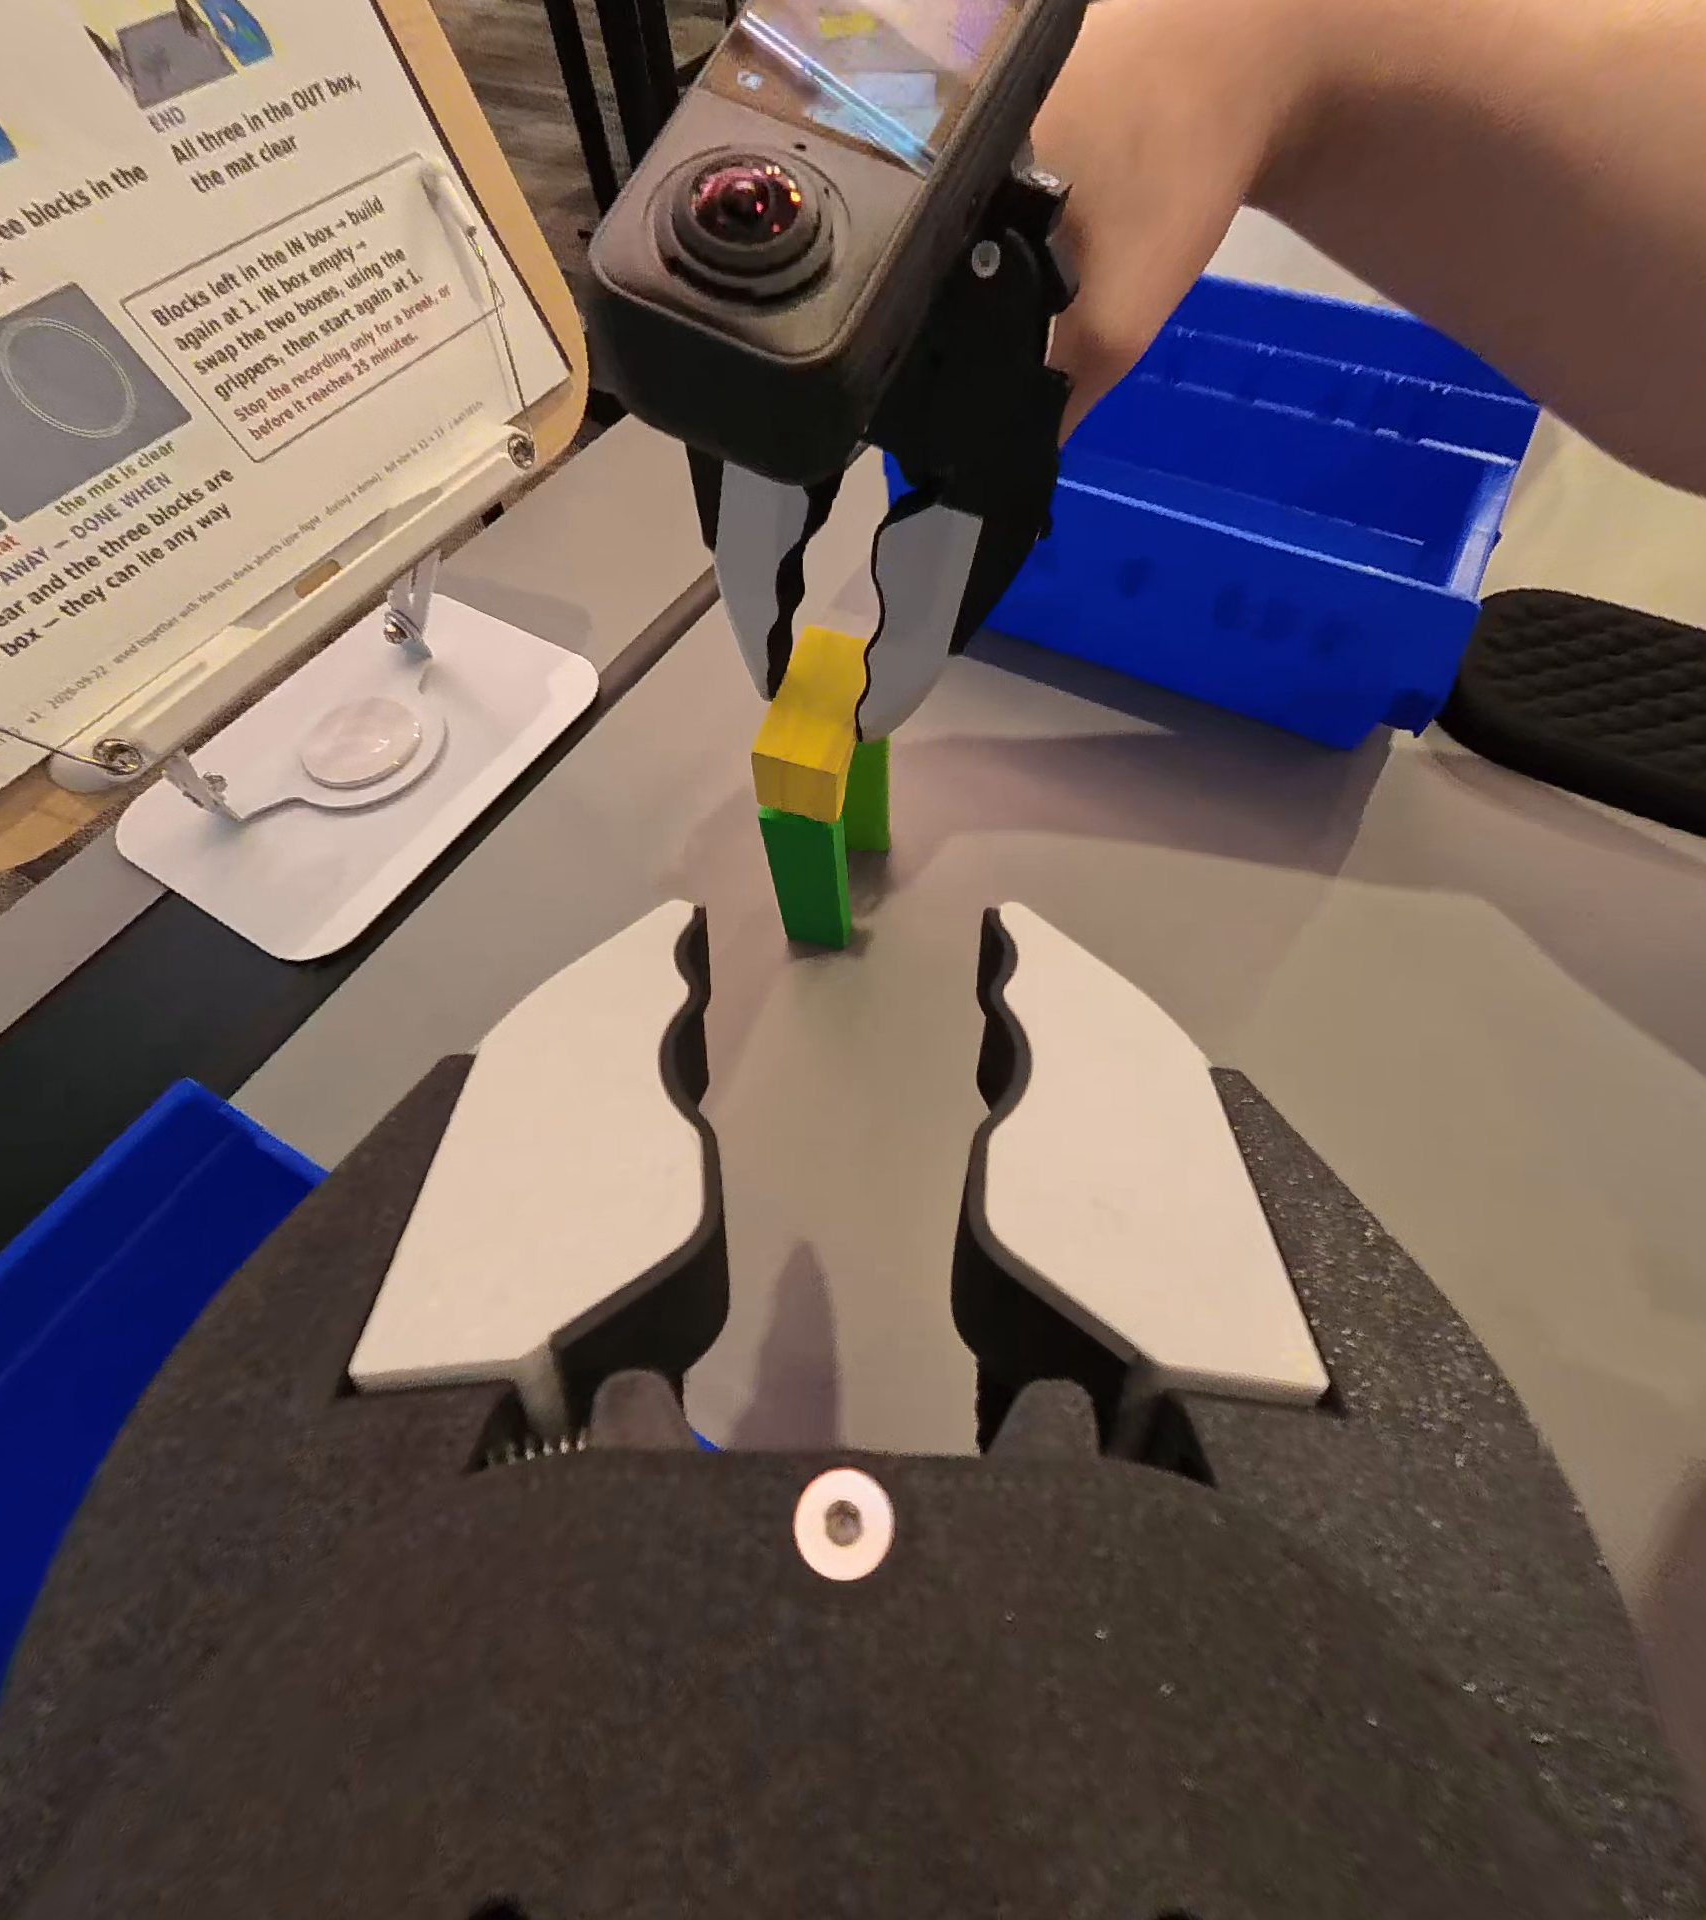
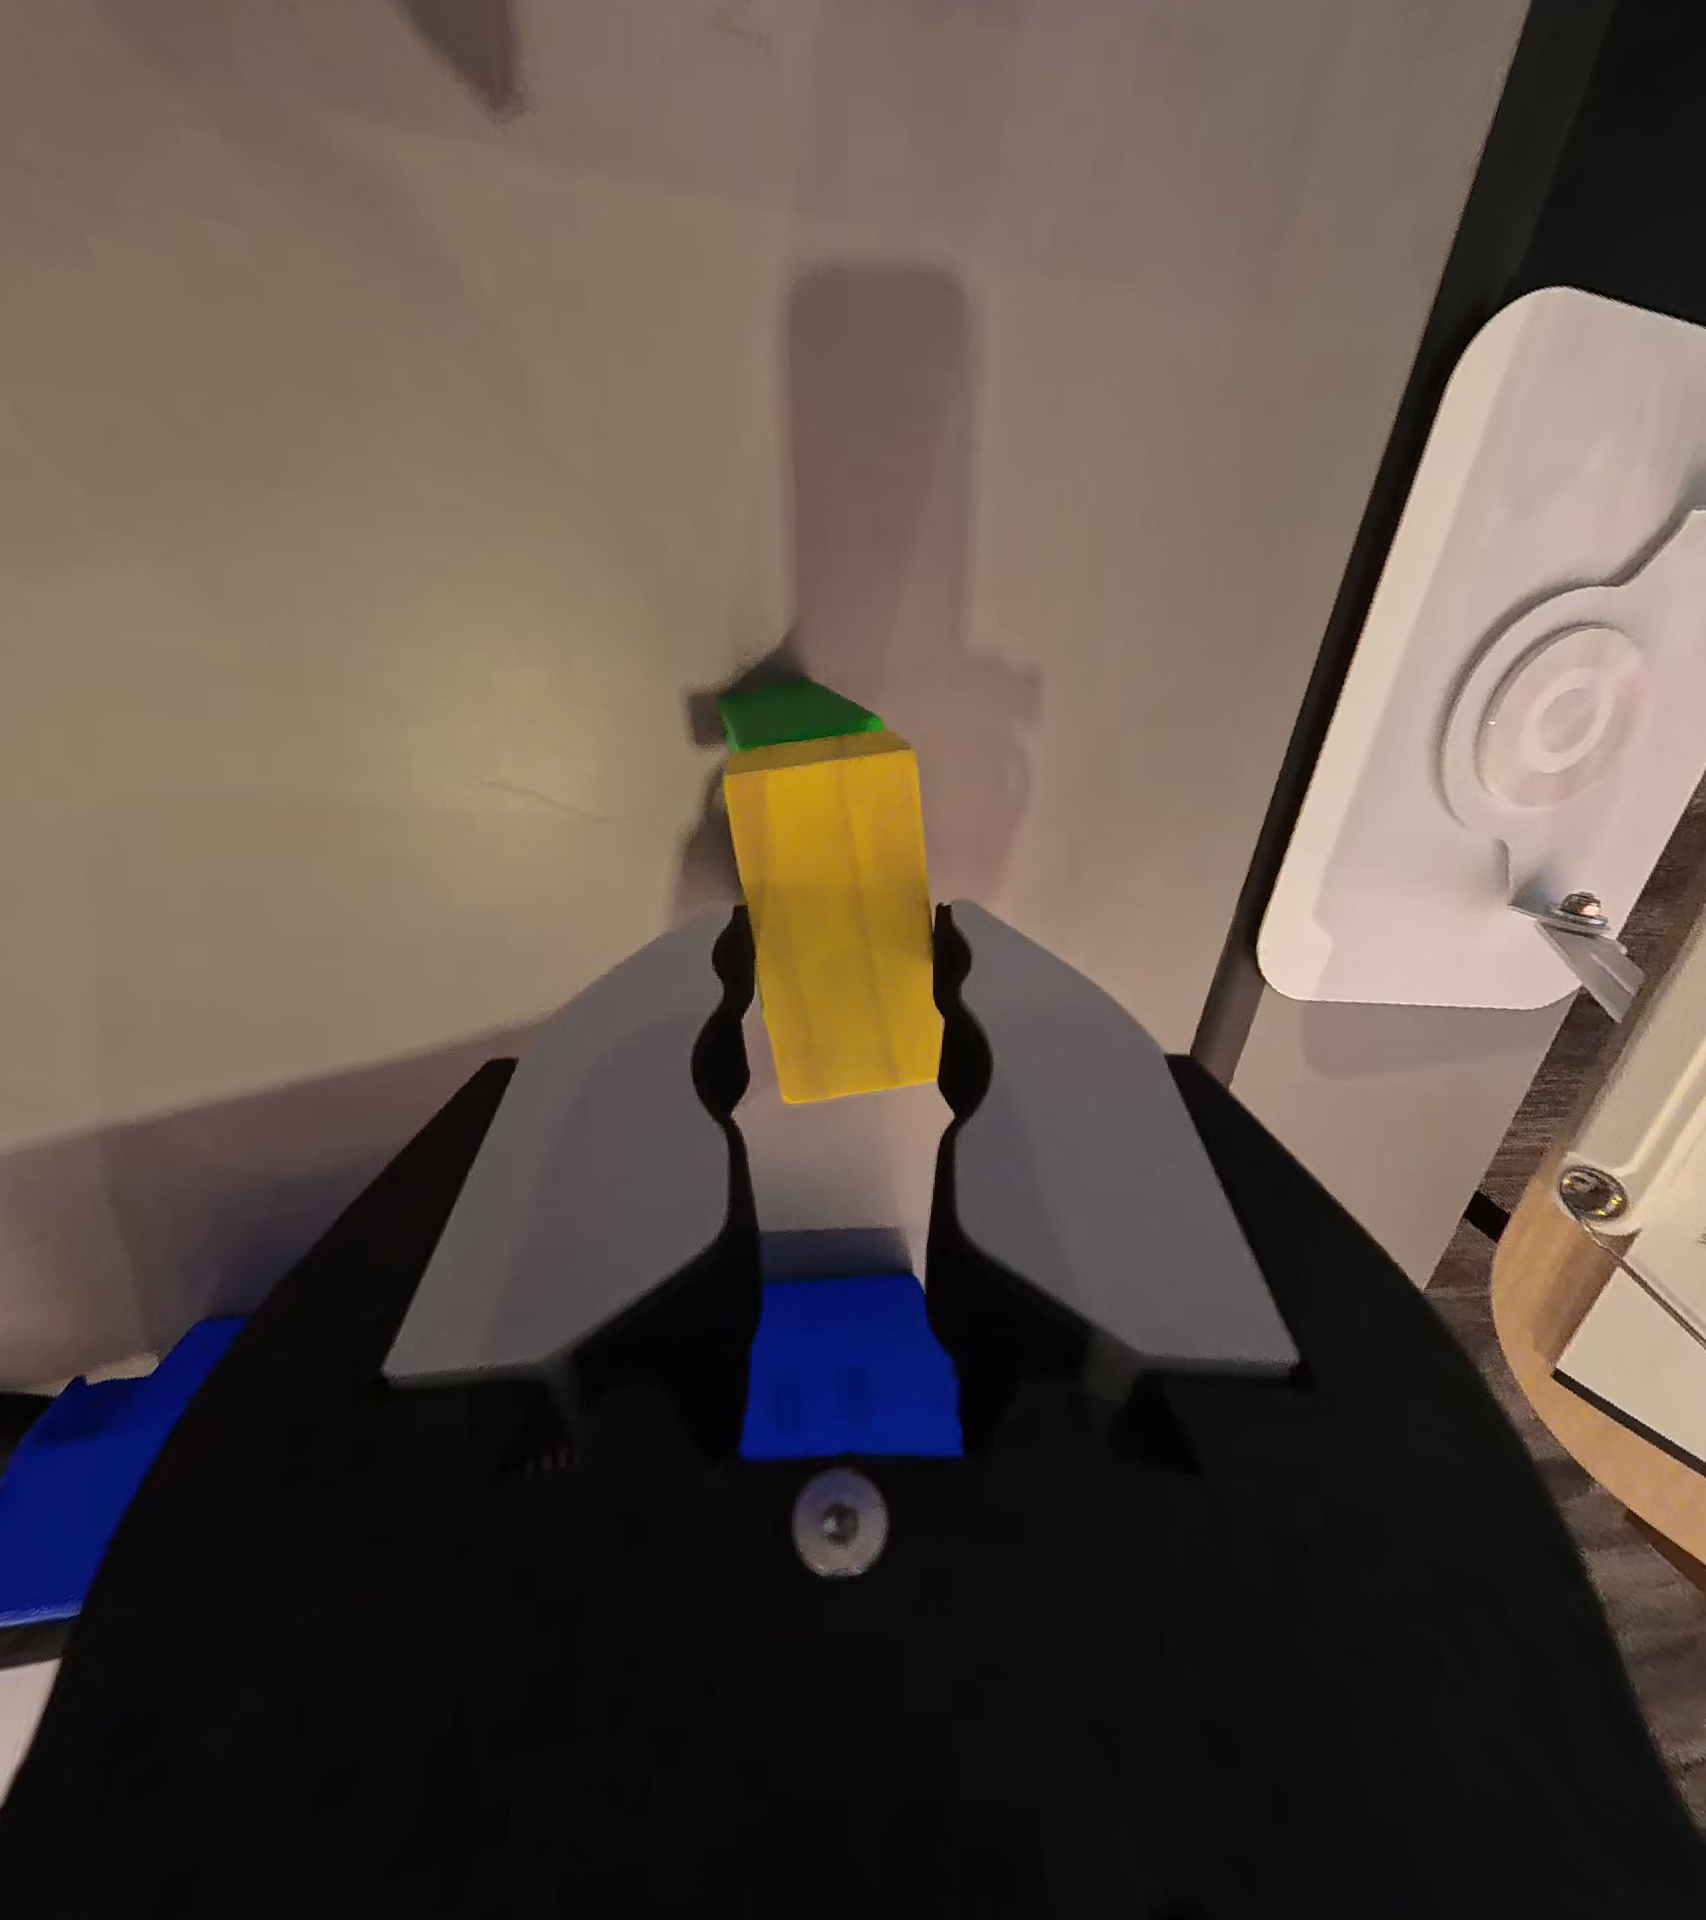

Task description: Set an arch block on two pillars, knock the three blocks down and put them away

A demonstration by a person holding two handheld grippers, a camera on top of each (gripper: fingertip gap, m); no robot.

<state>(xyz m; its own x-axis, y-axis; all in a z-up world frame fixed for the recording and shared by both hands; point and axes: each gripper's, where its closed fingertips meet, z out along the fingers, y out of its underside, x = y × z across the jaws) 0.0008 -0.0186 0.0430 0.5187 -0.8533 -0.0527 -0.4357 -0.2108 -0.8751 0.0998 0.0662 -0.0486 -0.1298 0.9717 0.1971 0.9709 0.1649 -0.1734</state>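
Left wrist view: left gripper (image 1: 844, 940) spread, empty, just short of two upright green pillars (image 1: 813, 878) on the grey bench (image 1: 1244, 1039); one yellow arch block (image 1: 807, 743) rests across them.
Right wrist view: right gripper (image 2: 844, 920) flanks the block, contact unclear

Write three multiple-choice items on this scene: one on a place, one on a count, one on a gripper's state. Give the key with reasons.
1. Where is the yellow block?
A. In a blue bin
B. On top of the green pillars
C. Flat on the mat

2. How many green pillars stand upright?
A. One
B. Two
C. Three

3. What is the left gripper doing?
A. Open, holding nothing
B. Gripping a pillar
C. Gripping the yellow block

Key: 1 B, it rests across both pillars, between the right gripper fingers. 2 B, two show in the left wrist view. 3 A, its fingers stand apart with only mat between.
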